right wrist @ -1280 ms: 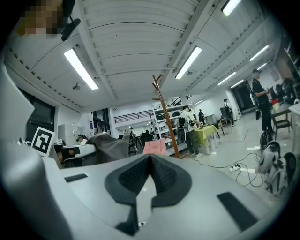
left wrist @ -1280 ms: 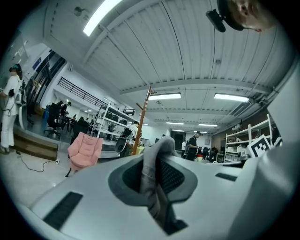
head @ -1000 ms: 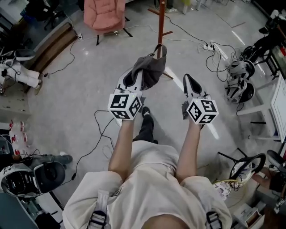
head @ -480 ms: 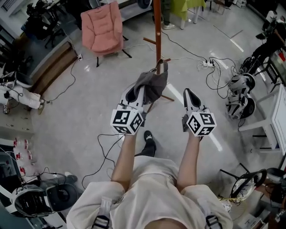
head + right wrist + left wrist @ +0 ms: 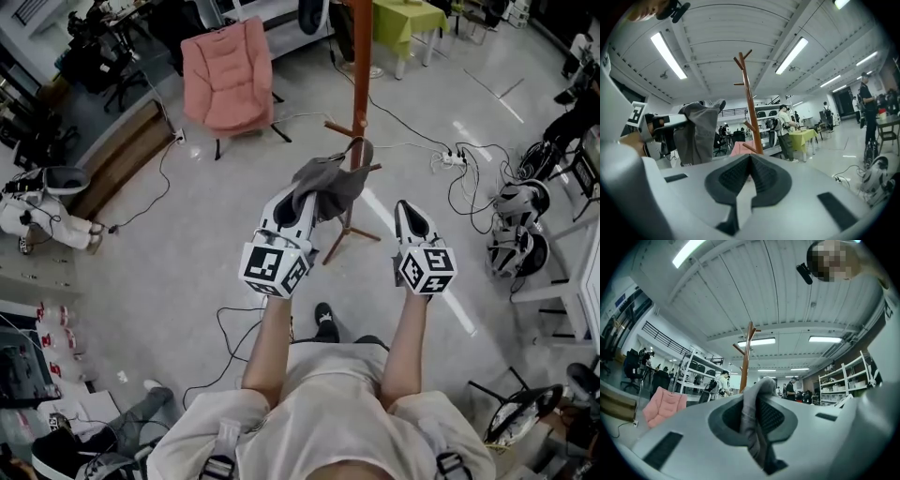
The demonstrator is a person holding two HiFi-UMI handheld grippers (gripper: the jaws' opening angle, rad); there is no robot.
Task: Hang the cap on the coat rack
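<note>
Fabric of the grey, soft cloth cap (image 5: 753,427) fills the gap between the jaws of our left gripper (image 5: 293,201). They pinch a fold of it, and the cloth runs from deep between the pads up over their tips.

In the head view the rest of the cap hangs crumpled beyond those jaws and a little to their right. It is held up off the floor, in front of the lower part of the tall brown wooden coat rack (image 5: 359,75).

In the right gripper view the cap is a limp grey bundle drooping from the left gripper, with a curved edge poking up at its top. There it sits clear of the rack's pole, to the left of it.

Our right gripper (image 5: 751,158) holds nothing. Its jaws are pressed together at the tips, and it is level with the left gripper and apart from the cap.

On the floor to the rack's left stands a pink padded chair (image 5: 228,75).
</note>
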